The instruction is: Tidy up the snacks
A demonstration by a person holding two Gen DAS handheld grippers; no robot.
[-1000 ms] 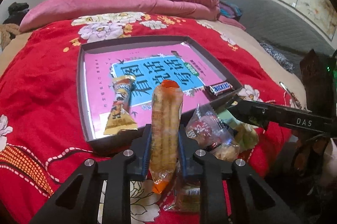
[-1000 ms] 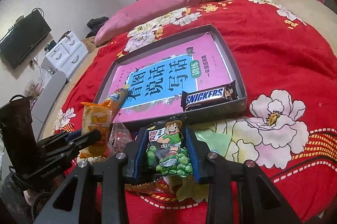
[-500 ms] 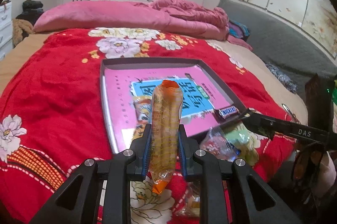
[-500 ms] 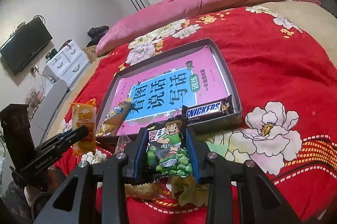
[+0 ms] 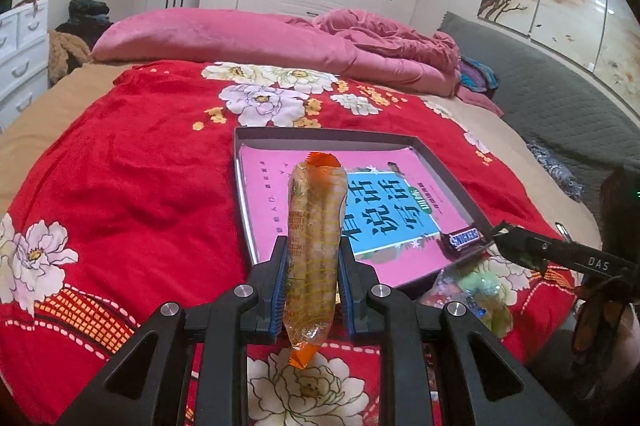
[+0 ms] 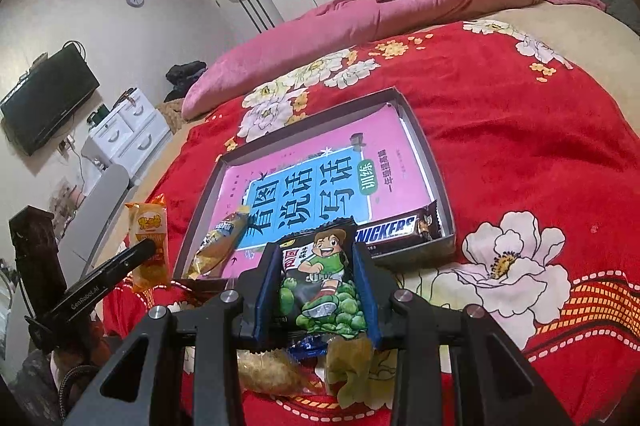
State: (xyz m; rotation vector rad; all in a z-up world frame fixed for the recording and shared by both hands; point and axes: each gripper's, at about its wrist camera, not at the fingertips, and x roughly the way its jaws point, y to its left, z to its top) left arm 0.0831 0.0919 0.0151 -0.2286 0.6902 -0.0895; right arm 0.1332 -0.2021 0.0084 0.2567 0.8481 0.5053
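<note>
**Both grippers loaded above the tray**

Currently the left gripper (image 5: 312, 262) is clamped on a long orange-ended snack pack (image 5: 316, 238), held upright between its blue pads and lifted clear of the red floral bedspread (image 5: 132, 193). At one o'clock from it lies the grey tray (image 5: 440, 165), lined with a pink book. A Snickers bar (image 5: 464, 238) sits in the tray's near right corner, at about two o'clock.

Meanwhile the right gripper (image 6: 318, 280) is squeezed on a green pea packet (image 6: 324, 286) bearing a cartoon boy, just short of the tray's near edge. Beyond it, at twelve o'clock, lies the same Snickers bar; at eleven o'clock a small yellow wrapped snack (image 6: 220, 246) rests in the tray's near left corner. More loose snacks (image 6: 348, 366) lie on the bedspread under the right gripper.
</note>
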